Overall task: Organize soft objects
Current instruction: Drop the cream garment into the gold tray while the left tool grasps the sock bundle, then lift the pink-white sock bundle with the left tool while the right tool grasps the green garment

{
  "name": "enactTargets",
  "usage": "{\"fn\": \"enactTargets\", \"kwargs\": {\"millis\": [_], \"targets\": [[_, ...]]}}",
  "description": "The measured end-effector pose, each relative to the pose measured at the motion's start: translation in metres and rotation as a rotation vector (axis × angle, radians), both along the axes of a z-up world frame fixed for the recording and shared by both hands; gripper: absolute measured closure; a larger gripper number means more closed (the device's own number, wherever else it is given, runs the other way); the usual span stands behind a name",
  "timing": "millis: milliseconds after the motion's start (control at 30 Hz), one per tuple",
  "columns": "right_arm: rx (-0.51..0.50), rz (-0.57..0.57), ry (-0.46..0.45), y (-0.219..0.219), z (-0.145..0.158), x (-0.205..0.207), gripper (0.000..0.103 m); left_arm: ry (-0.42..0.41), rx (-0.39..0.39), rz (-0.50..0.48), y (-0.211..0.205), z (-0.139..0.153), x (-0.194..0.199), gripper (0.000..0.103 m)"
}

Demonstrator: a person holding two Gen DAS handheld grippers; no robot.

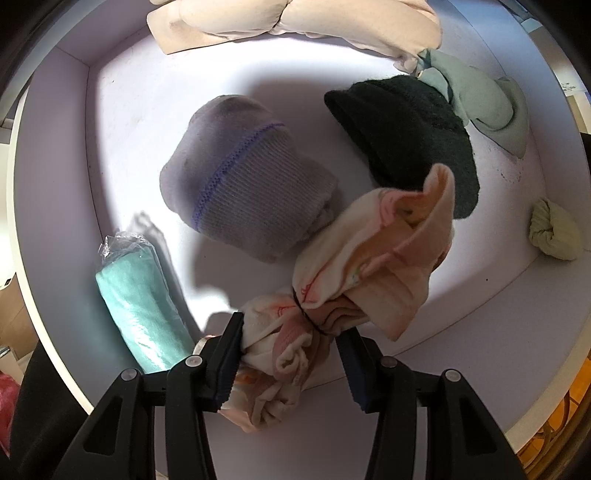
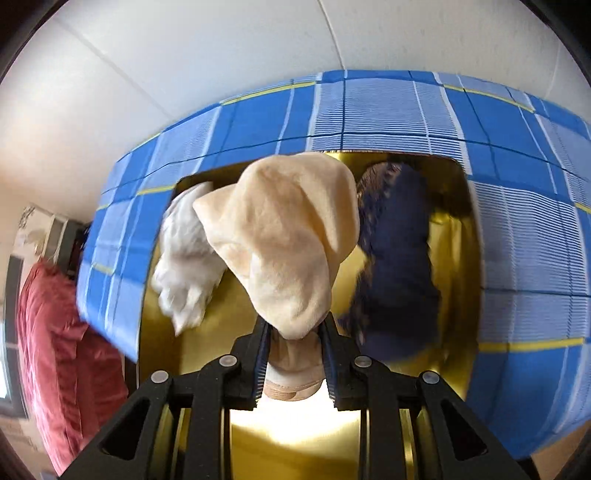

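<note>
My left gripper (image 1: 290, 328) is shut on a pink and cream sock bundle (image 1: 369, 258) tied with a black band, held above a white tray (image 1: 461, 332). In the tray lie a grey knit hat (image 1: 236, 184), a black knit hat (image 1: 410, 136), a teal cloth in plastic wrap (image 1: 140, 306), a pale green cloth (image 1: 476, 99), a yellow-green knot (image 1: 554, 236) and a cream padded item (image 1: 295, 18). My right gripper (image 2: 295, 325) is shut on a cream sock (image 2: 288, 236), held over the opening of a blue plaid box (image 2: 517, 229) with a gold lining. Inside are a white sock (image 2: 188, 266) and a dark blue item (image 2: 399, 266).
A red cloth (image 2: 59, 350) hangs at the left of the right wrist view. A white wall (image 2: 184, 55) stands behind the box. A wooden floor (image 1: 569, 402) shows beyond the tray's right edge.
</note>
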State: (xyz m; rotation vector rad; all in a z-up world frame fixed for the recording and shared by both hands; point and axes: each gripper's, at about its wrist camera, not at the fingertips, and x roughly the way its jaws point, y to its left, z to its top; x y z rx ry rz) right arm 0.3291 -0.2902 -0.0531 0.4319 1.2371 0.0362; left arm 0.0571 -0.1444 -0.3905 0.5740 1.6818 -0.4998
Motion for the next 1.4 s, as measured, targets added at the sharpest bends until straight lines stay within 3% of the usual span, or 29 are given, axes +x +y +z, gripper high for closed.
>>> {"fn": "enactTargets", "kwargs": {"millis": [267, 333, 433, 533, 700, 900, 1200, 1400], "targets": [[-0.04, -0.09, 0.026, 0.008, -0.03, 0.043, 0.074, 0.004, 0.003, 0.008, 0.002, -0.002, 0.003, 0.053], [-0.051, -0.101, 0.013, 0.007, -0.03, 0.045, 0.072, 0.005, 0.005, 0.011, 0.002, -0.004, 0.004, 0.053], [-0.07, -0.093, -0.01, 0.004, -0.024, 0.044, 0.059, 0.004, 0.007, 0.014, 0.002, -0.005, 0.005, 0.053], [-0.093, -0.08, -0.08, 0.0, -0.007, 0.029, 0.056, 0.004, 0.006, 0.018, 0.002, -0.006, 0.006, 0.053], [-0.144, 0.013, -0.234, -0.005, 0.028, -0.017, 0.054, 0.007, 0.003, 0.02, 0.002, -0.007, 0.006, 0.053], [-0.142, 0.19, -0.347, -0.006, 0.036, -0.105, 0.054, -0.001, 0.0, 0.018, 0.004, -0.007, 0.005, 0.053], [-0.024, 0.401, -0.43, -0.002, -0.009, -0.225, 0.053, -0.037, -0.046, 0.045, 0.014, 0.008, 0.009, 0.066], [-0.016, 0.484, -0.335, 0.014, -0.064, -0.26, 0.052, -0.057, -0.098, 0.086, 0.027, 0.029, 0.009, 0.067]]}}
